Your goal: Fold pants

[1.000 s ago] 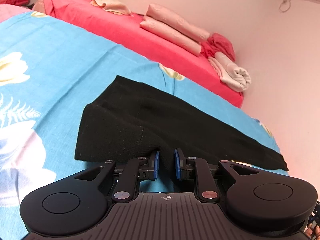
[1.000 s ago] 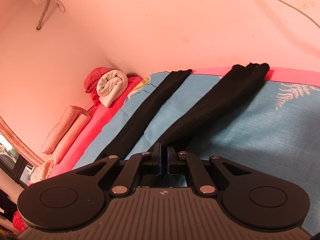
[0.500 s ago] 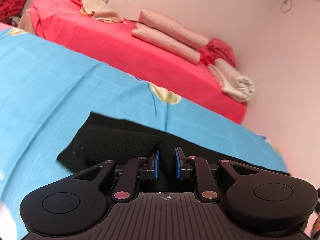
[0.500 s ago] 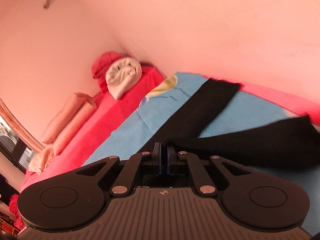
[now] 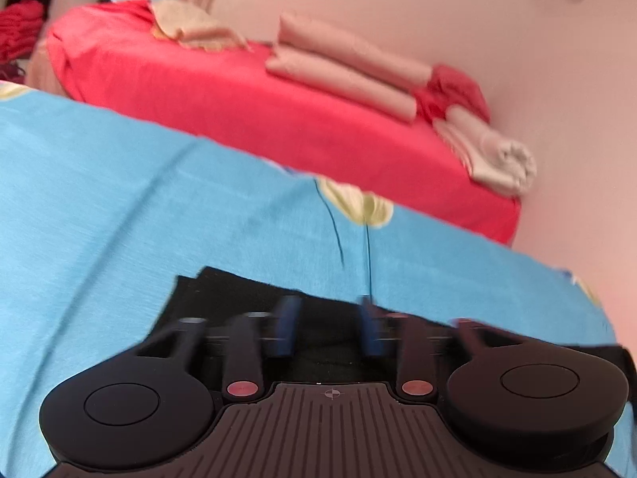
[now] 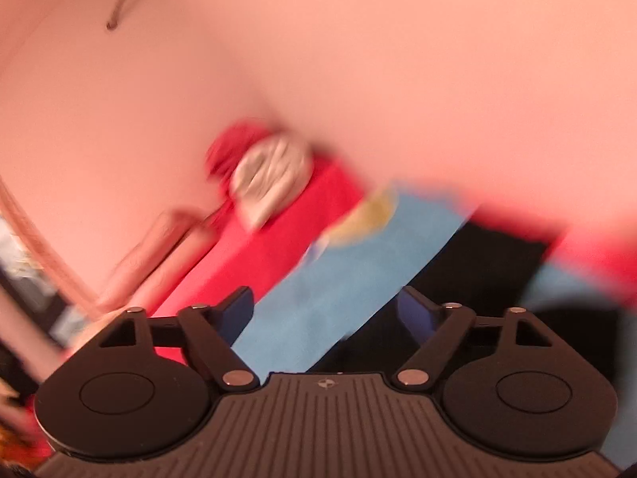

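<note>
pants [image 5: 247, 294] | black knit fabric | lying flat on blue floral sheet | partly hidden

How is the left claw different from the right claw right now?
The right claw is spread wide, while the left claw is open by a narrower gap. Between its fingers the right claw shows blue sheet, and black pants lie by one finger; the left claw has black pants straight ahead. Both are black with blue pads, and neither grips anything.
</note>
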A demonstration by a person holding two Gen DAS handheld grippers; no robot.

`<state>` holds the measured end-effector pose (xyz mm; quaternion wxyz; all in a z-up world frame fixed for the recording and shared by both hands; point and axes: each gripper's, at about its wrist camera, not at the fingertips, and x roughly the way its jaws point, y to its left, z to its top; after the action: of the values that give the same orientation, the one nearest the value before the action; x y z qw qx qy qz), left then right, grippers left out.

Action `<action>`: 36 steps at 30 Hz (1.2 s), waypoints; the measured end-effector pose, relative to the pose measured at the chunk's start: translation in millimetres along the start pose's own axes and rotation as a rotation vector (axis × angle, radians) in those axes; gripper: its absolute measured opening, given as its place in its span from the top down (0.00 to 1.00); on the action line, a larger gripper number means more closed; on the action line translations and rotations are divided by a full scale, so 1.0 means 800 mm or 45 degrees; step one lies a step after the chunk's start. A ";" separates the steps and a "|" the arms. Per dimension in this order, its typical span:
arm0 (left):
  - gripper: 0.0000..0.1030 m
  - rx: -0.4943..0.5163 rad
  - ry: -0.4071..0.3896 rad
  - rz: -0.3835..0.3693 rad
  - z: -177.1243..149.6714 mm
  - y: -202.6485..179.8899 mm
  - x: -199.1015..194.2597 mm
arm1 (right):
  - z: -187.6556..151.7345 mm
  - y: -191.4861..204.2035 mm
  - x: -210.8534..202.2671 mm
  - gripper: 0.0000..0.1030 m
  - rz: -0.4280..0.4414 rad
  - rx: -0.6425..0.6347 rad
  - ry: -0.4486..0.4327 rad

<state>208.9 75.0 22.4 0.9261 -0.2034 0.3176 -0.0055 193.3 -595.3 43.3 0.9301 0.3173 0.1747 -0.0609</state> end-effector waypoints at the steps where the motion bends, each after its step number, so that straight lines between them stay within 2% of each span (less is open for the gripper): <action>1: 0.00 -0.009 -0.040 0.002 -0.005 -0.003 -0.013 | 0.006 -0.001 -0.017 0.18 -0.070 -0.061 -0.029; 3: 0.00 -0.009 -0.086 -0.037 -0.013 -0.014 -0.033 | 0.010 -0.004 -0.036 0.20 -0.224 -0.141 -0.016; 5: 0.00 -0.008 -0.099 -0.080 -0.026 -0.028 -0.049 | 0.002 -0.005 -0.046 0.23 -0.289 -0.217 0.060; 7: 0.00 -0.008 -0.097 -0.139 -0.043 -0.042 -0.060 | -0.018 -0.003 -0.054 0.24 -0.236 -0.289 0.144; 10: 0.00 0.080 -0.068 -0.198 -0.068 -0.063 -0.055 | -0.048 -0.014 -0.044 0.28 -0.002 -0.205 0.393; 11: 0.00 0.117 -0.066 -0.183 -0.076 -0.069 -0.050 | -0.052 -0.017 -0.035 0.28 -0.003 -0.195 0.438; 12: 0.00 0.142 -0.057 -0.152 -0.081 -0.072 -0.043 | -0.054 -0.017 -0.020 0.28 -0.082 -0.228 0.466; 13: 0.00 0.153 -0.043 -0.130 -0.085 -0.071 -0.035 | -0.051 -0.019 -0.004 0.29 -0.207 -0.281 0.475; 15: 0.00 0.154 -0.031 -0.094 -0.091 -0.064 -0.022 | -0.033 -0.028 0.024 0.36 -0.392 -0.357 0.434; 17: 0.00 0.131 -0.009 -0.065 -0.094 -0.054 -0.012 | -0.006 -0.031 0.037 0.39 -0.472 -0.426 0.286; 18: 0.00 0.117 0.002 -0.069 -0.094 -0.050 -0.009 | 0.006 -0.030 0.035 0.34 -0.484 -0.438 0.183; 19: 0.00 0.111 0.009 -0.064 -0.093 -0.048 -0.006 | 0.014 -0.028 0.032 0.22 -0.493 -0.456 0.051; 20: 0.00 0.117 0.004 -0.051 -0.093 -0.048 -0.006 | 0.017 -0.028 0.032 0.19 -0.533 -0.455 -0.024; 22: 0.00 0.153 -0.016 -0.025 -0.094 -0.051 -0.009 | 0.018 -0.026 0.038 0.27 -0.573 -0.440 0.009; 25: 0.00 0.184 -0.020 -0.011 -0.094 -0.055 -0.013 | -0.008 0.000 0.020 0.26 -0.480 -0.515 0.006; 27: 0.00 0.189 -0.017 -0.013 -0.091 -0.055 -0.021 | -0.031 0.039 0.006 0.25 -0.368 -0.599 0.056; 31: 0.00 0.192 0.008 0.025 -0.085 -0.044 -0.039 | -0.093 0.149 -0.018 0.20 0.008 -0.816 0.211; 33: 0.00 0.181 0.005 0.037 -0.089 -0.031 -0.051 | -0.130 0.213 -0.021 0.20 0.239 -0.928 0.320; 36: 0.00 0.160 -0.016 0.076 -0.098 -0.009 -0.066 | -0.188 0.300 -0.016 0.23 0.484 -1.041 0.462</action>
<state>121.6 46.9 -0.1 0.9388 -0.1354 0.3168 0.0036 192.4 -313.8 73.5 0.9277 -0.0423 0.2827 0.2402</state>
